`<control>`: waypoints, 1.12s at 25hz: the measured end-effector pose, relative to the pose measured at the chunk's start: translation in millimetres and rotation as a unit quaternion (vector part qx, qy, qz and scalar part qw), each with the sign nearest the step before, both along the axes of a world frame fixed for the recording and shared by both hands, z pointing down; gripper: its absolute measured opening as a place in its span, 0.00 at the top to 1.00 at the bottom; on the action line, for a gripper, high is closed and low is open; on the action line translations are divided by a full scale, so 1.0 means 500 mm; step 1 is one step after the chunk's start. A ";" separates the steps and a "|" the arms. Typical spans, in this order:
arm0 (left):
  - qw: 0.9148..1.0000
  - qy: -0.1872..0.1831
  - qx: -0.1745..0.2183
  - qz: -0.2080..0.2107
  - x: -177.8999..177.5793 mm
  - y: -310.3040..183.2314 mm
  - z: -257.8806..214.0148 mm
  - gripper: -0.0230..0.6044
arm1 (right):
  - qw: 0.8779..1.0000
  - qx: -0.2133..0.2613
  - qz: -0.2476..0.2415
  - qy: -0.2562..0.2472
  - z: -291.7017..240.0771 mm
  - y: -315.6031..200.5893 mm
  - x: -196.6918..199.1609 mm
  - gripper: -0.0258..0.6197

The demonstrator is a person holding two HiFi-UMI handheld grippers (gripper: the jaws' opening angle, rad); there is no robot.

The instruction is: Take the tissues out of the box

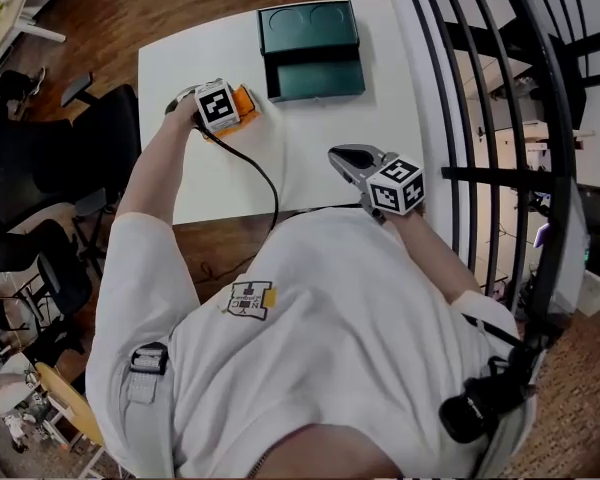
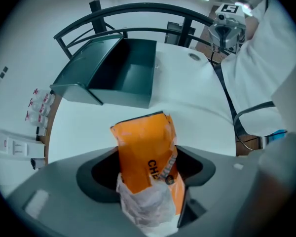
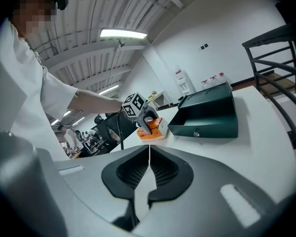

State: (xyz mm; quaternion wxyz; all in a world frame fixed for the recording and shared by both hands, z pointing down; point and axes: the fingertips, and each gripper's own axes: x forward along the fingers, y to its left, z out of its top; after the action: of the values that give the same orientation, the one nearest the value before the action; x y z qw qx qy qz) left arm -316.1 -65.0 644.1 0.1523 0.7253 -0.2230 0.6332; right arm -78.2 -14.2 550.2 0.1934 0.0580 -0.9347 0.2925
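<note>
An orange tissue pack (image 2: 143, 154) with white tissue (image 2: 145, 204) showing at its near end sits between the jaws of my left gripper (image 2: 145, 174), whose pads press on its sides. In the head view that left gripper (image 1: 230, 108) holds the pack (image 1: 246, 98) down on the white table (image 1: 320, 148), left of the open dark green box (image 1: 310, 53). The box (image 2: 126, 73) looks empty inside. My right gripper (image 1: 344, 156) hovers over the table's near edge, shut with nothing in it (image 3: 149, 152). It looks towards the box (image 3: 207, 115) and the pack (image 3: 155, 131).
A black cable (image 1: 265, 183) runs from the left gripper across the table to its front edge. Black office chairs (image 1: 50, 168) stand at the left. A black metal railing (image 1: 480, 118) runs along the table's right side.
</note>
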 end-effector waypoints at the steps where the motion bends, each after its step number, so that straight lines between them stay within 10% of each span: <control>1: 1.000 0.003 0.000 0.000 0.007 0.001 -0.005 0.42 | 1.000 0.000 0.000 0.000 -0.005 0.000 0.003 0.95; 11: 0.999 -0.008 0.042 -0.030 -0.010 0.013 -0.108 0.34 | 0.999 0.019 -0.029 -0.008 -0.064 0.001 -0.027 0.95; 15: 0.987 0.061 0.112 -0.100 -0.020 0.040 -0.220 0.34 | 0.998 0.034 -0.050 -0.017 -0.081 0.007 -0.070 0.95; 18: 0.954 0.186 0.155 -0.177 0.020 0.110 -0.262 0.40 | 0.997 0.039 -0.070 -0.019 -0.078 0.031 -0.103 0.95; 23: 0.868 0.349 0.177 -0.305 0.136 0.245 -0.186 0.58 | 0.993 0.041 -0.112 0.003 -0.033 0.096 -0.134 0.95; 28: 0.844 0.373 0.158 -0.351 0.224 0.324 -0.078 0.76 | 0.990 0.038 -0.134 0.033 0.026 0.148 -0.146 0.95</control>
State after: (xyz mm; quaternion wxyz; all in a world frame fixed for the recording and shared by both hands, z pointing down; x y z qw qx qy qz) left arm -204.2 96.8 605.0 0.3195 0.7946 -0.4855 0.1755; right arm -151.2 59.7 563.2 0.2590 -0.0510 -0.9376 0.2265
